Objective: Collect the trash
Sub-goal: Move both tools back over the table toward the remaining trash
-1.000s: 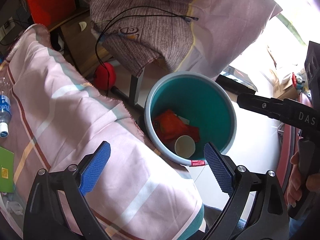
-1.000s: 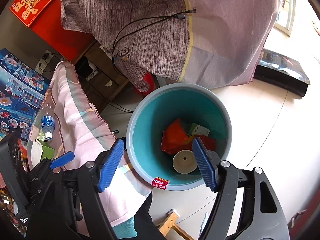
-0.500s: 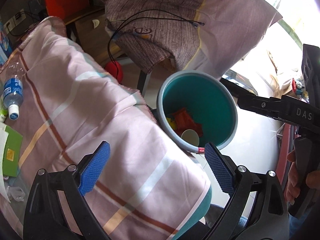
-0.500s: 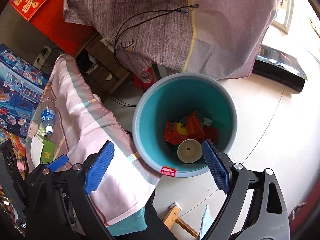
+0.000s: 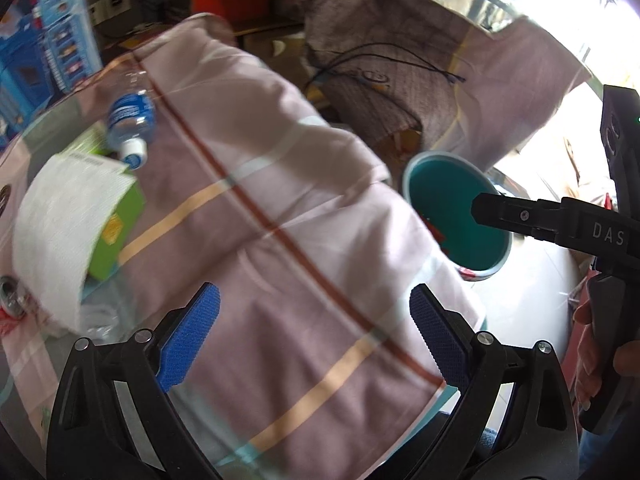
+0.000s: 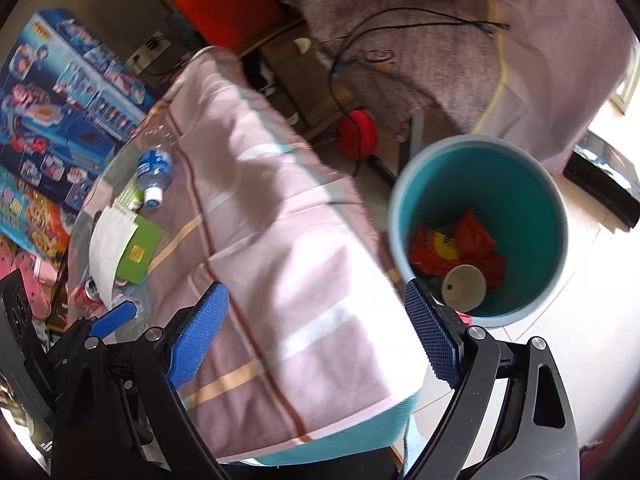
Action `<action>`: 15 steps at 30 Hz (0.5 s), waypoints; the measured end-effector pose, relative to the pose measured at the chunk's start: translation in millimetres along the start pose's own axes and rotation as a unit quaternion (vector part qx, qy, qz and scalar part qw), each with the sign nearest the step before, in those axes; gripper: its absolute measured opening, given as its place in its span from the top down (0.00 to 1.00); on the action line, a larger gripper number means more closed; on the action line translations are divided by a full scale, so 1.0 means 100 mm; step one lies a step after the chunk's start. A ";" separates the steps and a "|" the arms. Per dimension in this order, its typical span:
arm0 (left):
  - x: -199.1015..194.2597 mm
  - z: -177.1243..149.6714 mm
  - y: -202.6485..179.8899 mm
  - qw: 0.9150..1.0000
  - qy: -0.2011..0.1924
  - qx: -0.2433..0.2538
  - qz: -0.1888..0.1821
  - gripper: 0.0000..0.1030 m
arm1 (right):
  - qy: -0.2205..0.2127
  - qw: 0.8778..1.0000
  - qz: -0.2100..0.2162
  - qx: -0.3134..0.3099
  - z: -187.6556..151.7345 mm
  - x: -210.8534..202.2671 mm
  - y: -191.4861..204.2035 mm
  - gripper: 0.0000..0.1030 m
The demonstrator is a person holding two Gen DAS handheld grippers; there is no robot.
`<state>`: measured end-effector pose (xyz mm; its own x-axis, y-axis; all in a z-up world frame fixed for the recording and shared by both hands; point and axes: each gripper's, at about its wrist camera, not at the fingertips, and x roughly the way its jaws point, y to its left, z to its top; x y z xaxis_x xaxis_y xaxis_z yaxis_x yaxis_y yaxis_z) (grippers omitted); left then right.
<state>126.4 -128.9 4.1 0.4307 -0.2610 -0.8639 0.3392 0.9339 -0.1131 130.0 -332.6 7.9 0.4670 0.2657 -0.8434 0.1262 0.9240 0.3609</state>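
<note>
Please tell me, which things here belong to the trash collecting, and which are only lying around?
Belong to the job:
- teal bin holding a paper cup and red wrapper
- plastic bottle, green box, can on the table
- both tongs, open and empty: left, right

Only lying around:
- striped cloth
- toy boxes
- red ball
- black cable

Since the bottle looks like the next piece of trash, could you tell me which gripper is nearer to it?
Left, probably. The left gripper hangs over the cloth below the water bottle; the right gripper is beside the bin, farther away.
</note>
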 end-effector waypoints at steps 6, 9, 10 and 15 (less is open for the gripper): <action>-0.26 -0.23 0.62 0.998 -0.019 -0.051 0.016 0.07 | 0.015 0.998 0.007 -0.055 -0.09 0.15 0.63 0.17; -0.38 -0.35 0.97 0.996 -0.026 -0.081 0.023 0.07 | 0.024 0.996 0.010 -0.081 -0.14 0.24 0.94 0.17; -0.41 -0.39 1.08 0.995 -0.028 -0.091 0.025 0.06 | 0.027 0.996 0.011 -0.090 -0.15 0.27 1.05 0.17; -0.58 -0.62 1.71 0.988 -0.034 -0.143 0.044 0.06 | 0.037 0.988 0.024 -0.147 -0.15 0.48 1.67 0.17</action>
<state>107.4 60.9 3.9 0.5057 -0.1823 -0.8432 0.0519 0.9821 -0.1812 160.2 -161.1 22.1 0.4001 0.3198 -0.8589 -0.1585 0.9472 0.2788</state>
